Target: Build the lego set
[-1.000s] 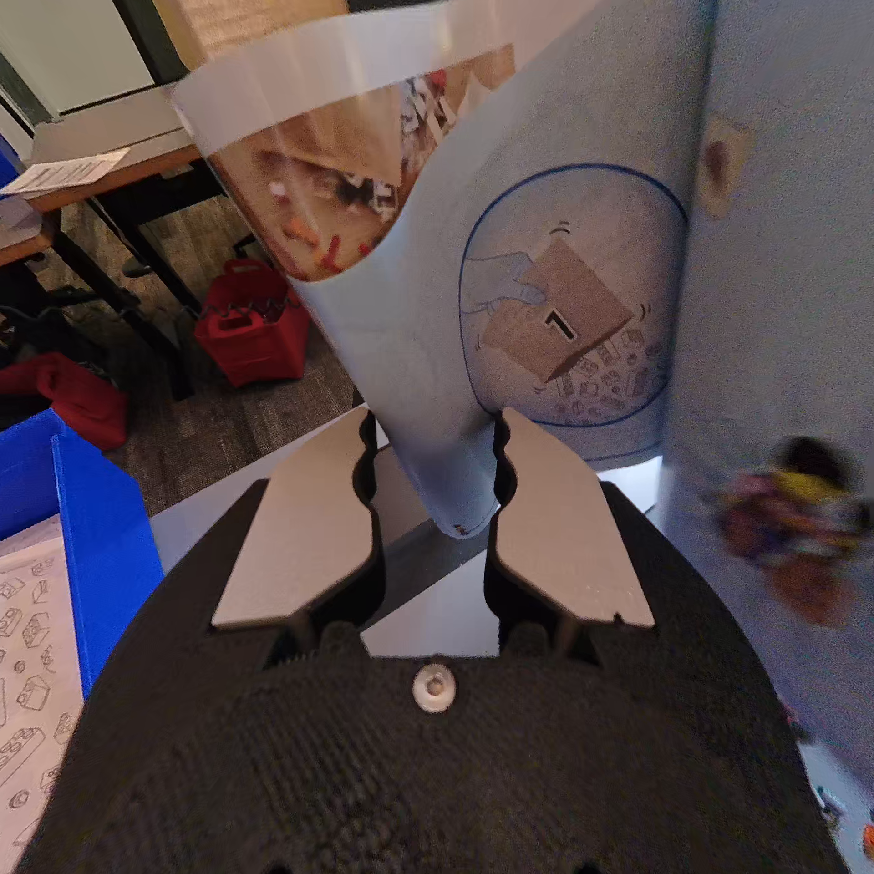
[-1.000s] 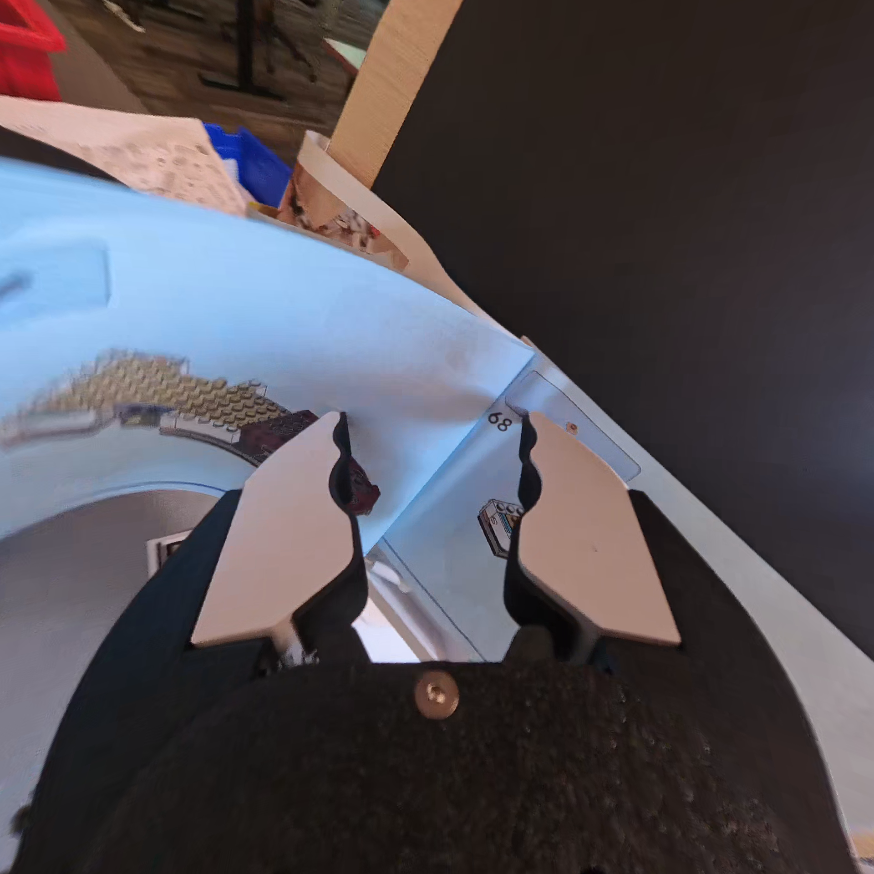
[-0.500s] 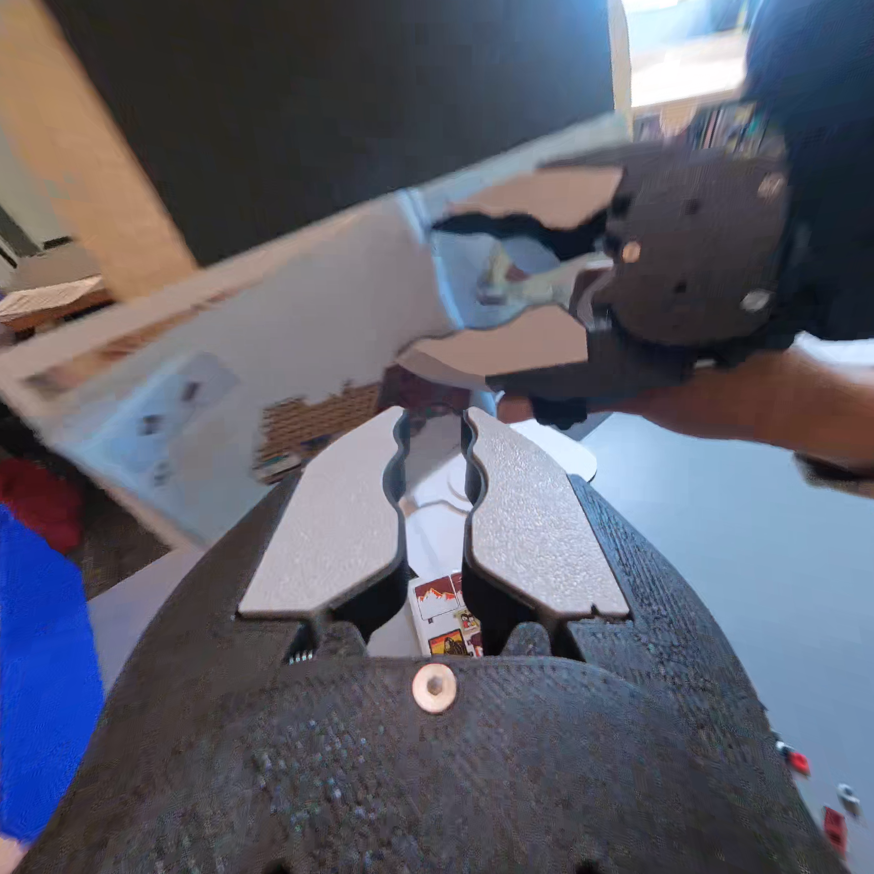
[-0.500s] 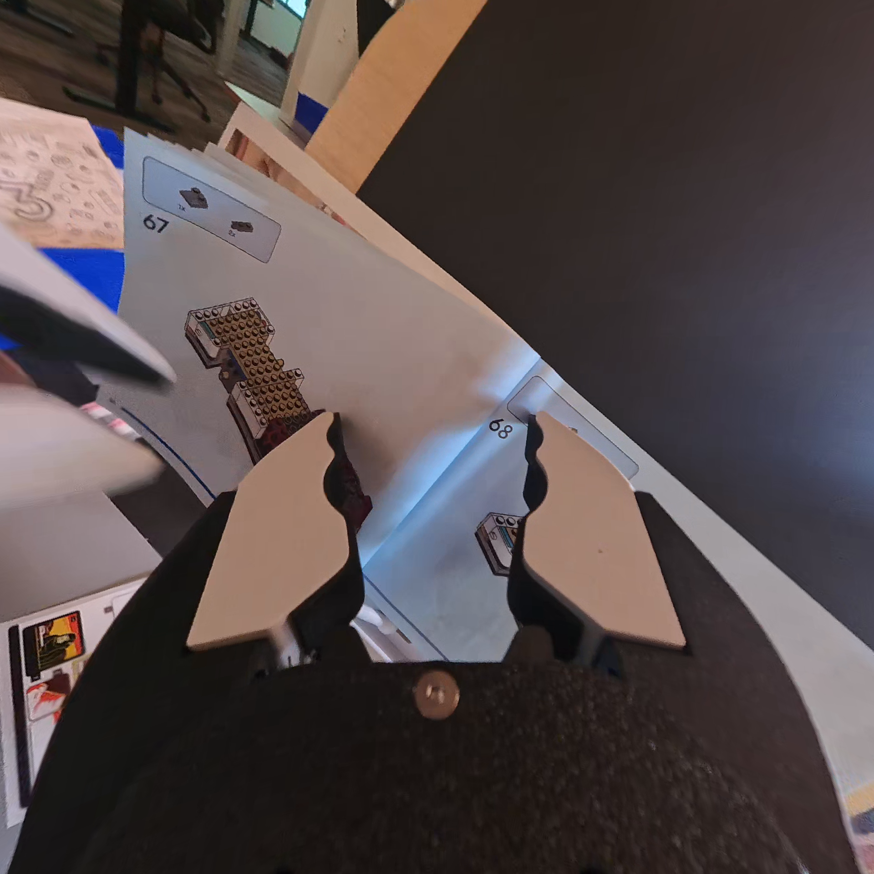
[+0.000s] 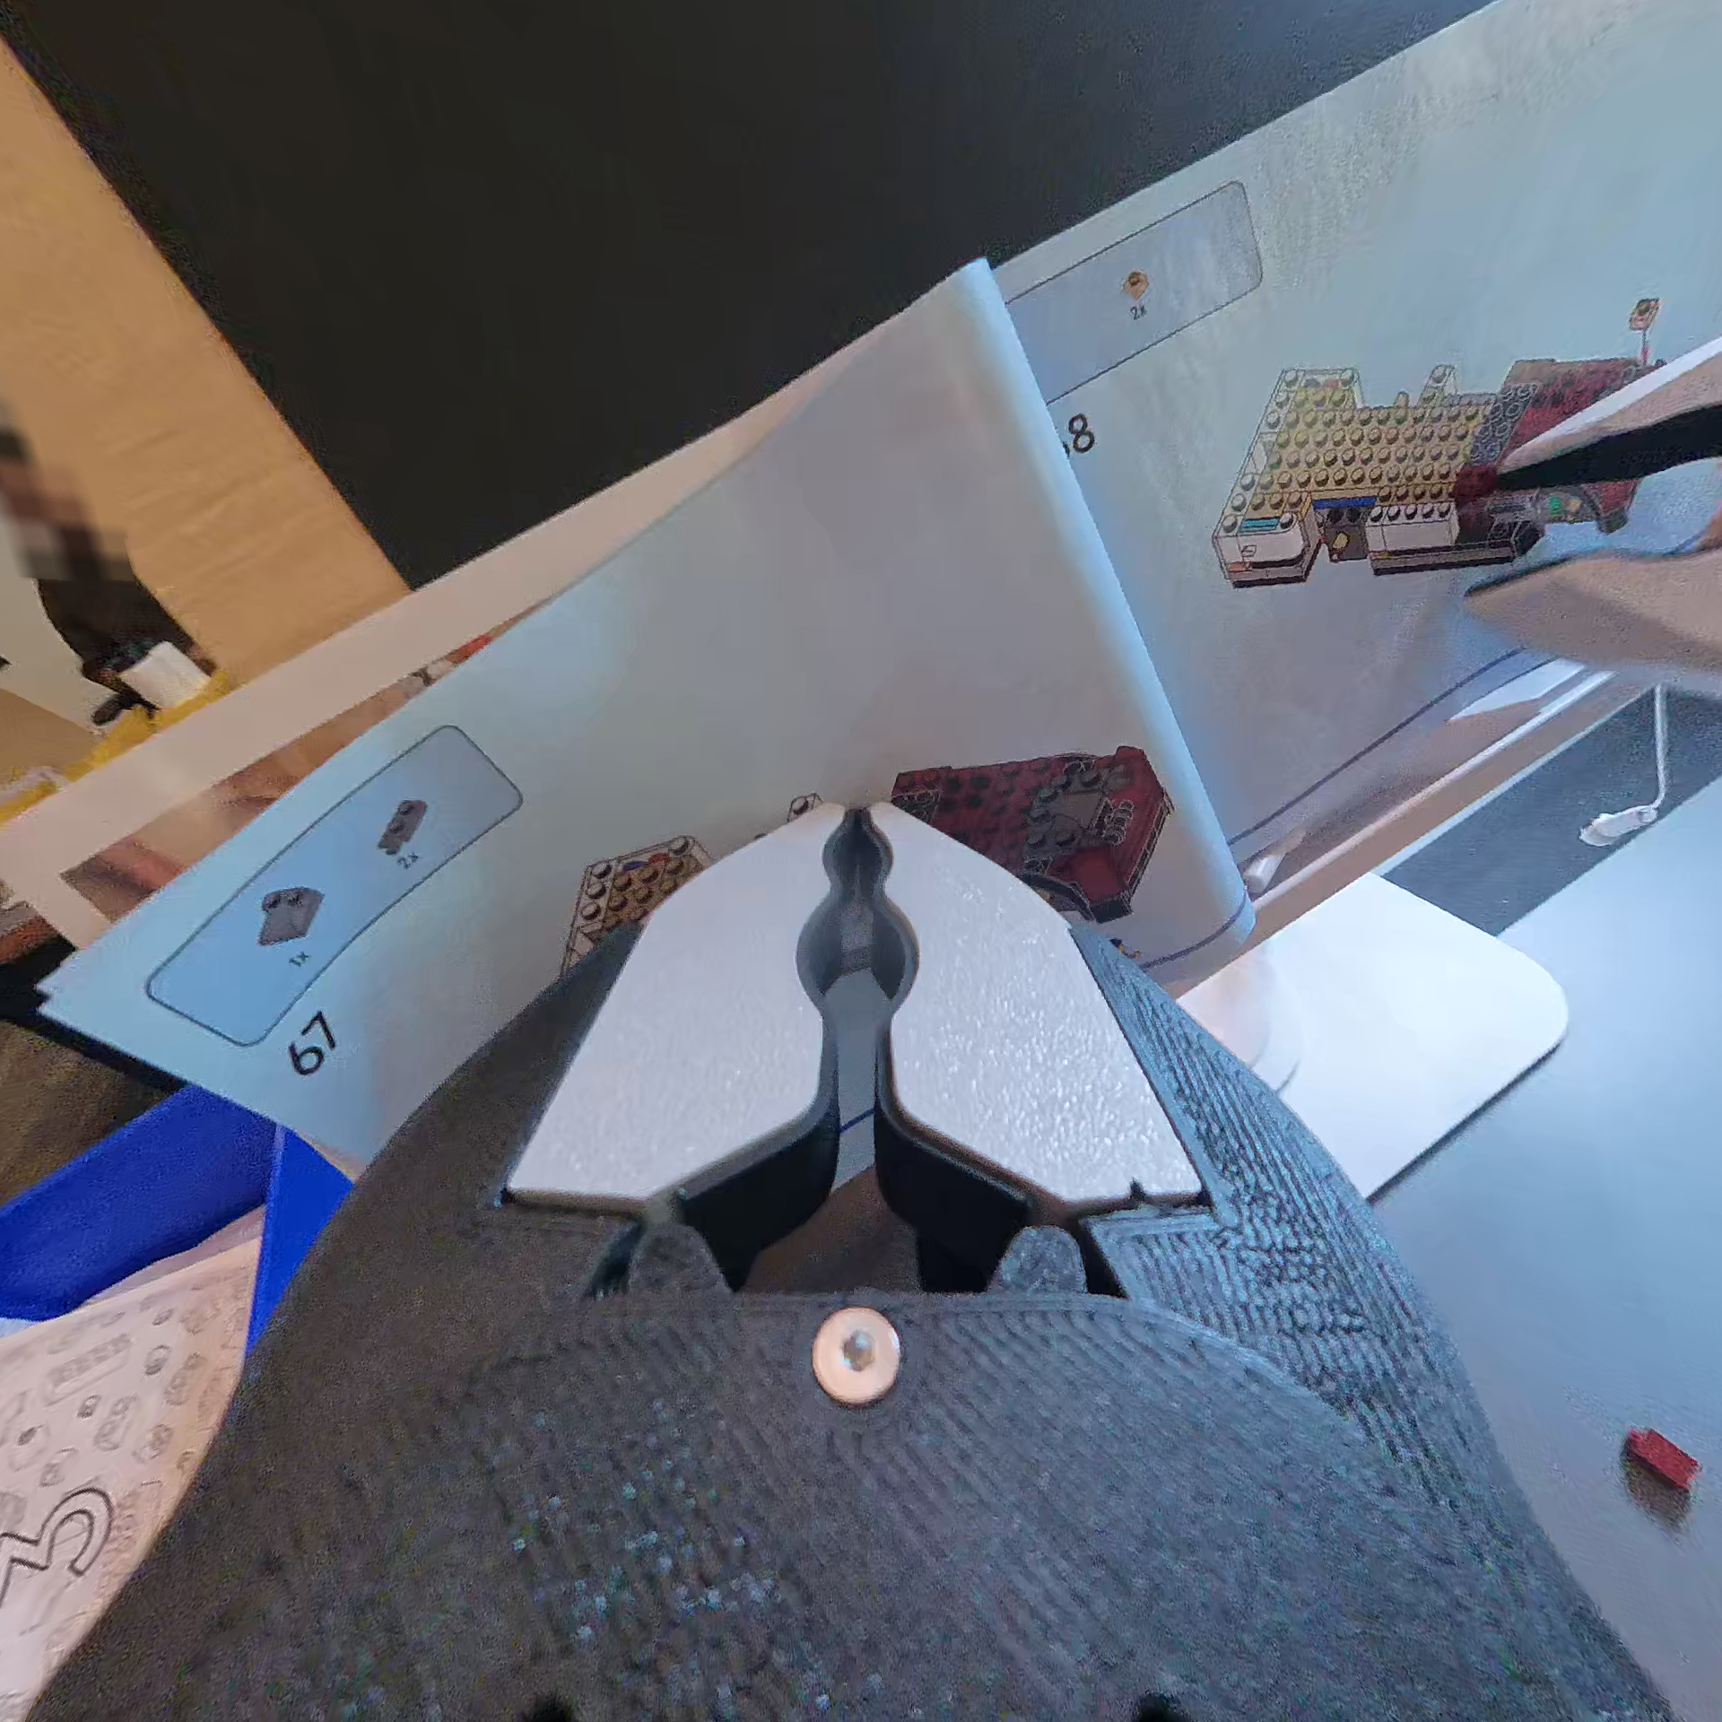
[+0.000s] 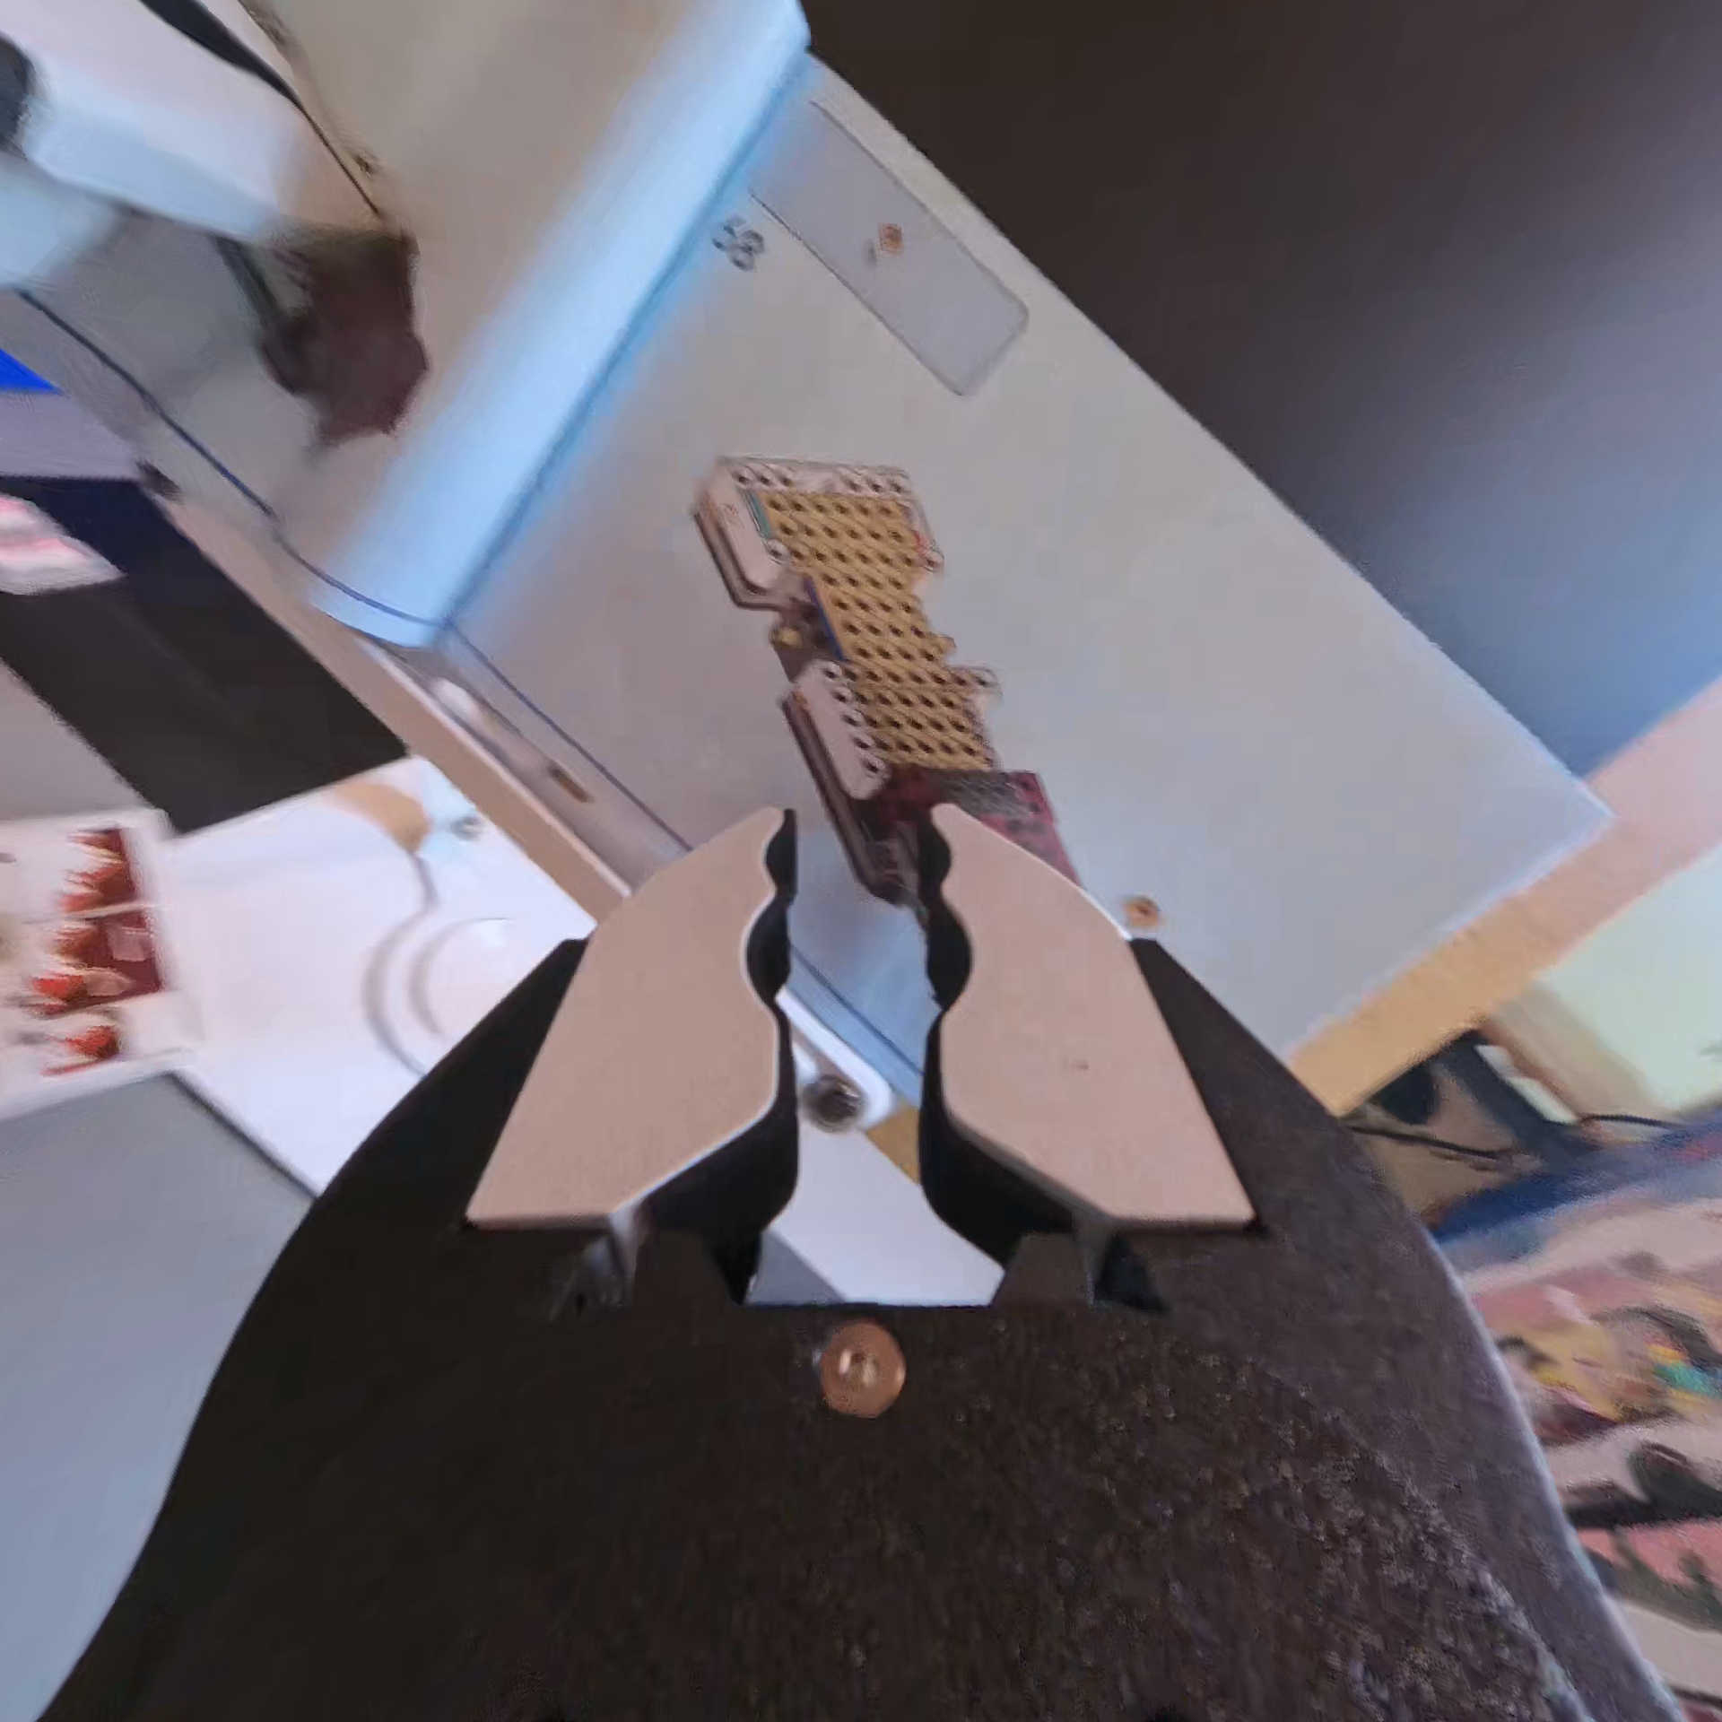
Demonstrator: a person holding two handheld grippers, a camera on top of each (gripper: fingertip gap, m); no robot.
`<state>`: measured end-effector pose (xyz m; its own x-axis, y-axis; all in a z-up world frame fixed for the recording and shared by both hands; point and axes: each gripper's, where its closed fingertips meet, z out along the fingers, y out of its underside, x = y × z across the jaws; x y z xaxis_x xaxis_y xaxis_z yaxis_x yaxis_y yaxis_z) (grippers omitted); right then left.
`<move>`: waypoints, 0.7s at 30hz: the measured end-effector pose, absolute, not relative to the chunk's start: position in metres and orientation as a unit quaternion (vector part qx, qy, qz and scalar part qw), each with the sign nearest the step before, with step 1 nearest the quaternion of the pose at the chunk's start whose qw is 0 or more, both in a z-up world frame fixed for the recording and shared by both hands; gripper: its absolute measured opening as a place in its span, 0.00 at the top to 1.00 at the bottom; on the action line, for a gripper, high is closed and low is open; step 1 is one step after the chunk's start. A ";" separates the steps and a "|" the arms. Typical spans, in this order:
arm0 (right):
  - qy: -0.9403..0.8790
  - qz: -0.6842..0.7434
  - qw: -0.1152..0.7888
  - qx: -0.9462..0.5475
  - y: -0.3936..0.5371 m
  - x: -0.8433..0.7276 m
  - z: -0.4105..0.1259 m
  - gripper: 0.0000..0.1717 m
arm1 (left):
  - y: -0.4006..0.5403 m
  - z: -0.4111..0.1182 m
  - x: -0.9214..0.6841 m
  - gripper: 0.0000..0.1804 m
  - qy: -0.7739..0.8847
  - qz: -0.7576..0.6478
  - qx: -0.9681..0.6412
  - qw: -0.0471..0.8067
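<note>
An open brick-building instruction booklet stands on a white stand [image 5: 1398,1006]. Its left page [image 5: 745,606] curves toward me and its right page [image 5: 1398,280] lies back. My left gripper [image 5: 855,820] is shut, with its tips right at the face of the left page, over the printed brick picture. No page edge shows between its pads. My right gripper [image 6: 862,825] is open with a narrow gap, in front of the right page [image 6: 1211,606] and its printed tan and red model. It holds nothing. It also shows at the right edge of the left wrist view [image 5: 1510,536].
A dark panel [image 5: 559,233] stands behind the booklet. A blue bin [image 5: 140,1202] and a printed sheet [image 5: 93,1444] lie at the left. A small red brick [image 5: 1663,1458] lies on the grey table. A sticker sheet [image 6: 84,950] lies left of the stand. Some 15 cm of space lies between my two pairs of fingers. The small red brick [image 5: 1663,1458] is about 25 cm from both grippers' fingertips.
A curled page stood between my left fingers. It now lies over to the left, and the left pads have come together. My right gripper's jaws have narrowed and it has moved lower on the right page.
</note>
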<state>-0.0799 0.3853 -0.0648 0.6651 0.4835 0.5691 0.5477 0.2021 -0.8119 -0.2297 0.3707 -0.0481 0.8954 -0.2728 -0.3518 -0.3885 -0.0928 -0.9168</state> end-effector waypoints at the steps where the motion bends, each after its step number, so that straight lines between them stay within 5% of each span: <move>1: -0.405 -0.046 0.665 -0.625 0.390 -0.071 -0.063 0.90 | 0.373 -0.048 -0.229 1.00 0.226 0.058 -0.736 0.636; 11: -0.461 -0.071 0.639 -0.611 0.380 -0.061 -0.071 0.85 | 0.385 -0.038 -0.223 1.00 0.262 0.137 -0.695 0.656; 21: -0.563 0.033 0.561 -0.607 0.357 -0.188 -0.085 1.00 | 0.378 -0.034 -0.230 1.00 0.254 0.123 -0.702 0.654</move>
<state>-0.1882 0.3570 -0.0845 0.3647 0.7196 0.5909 0.6458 0.2616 -0.7173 -0.2301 0.3785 -0.0335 0.8406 -0.1963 -0.5048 -0.5176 -0.0166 -0.8555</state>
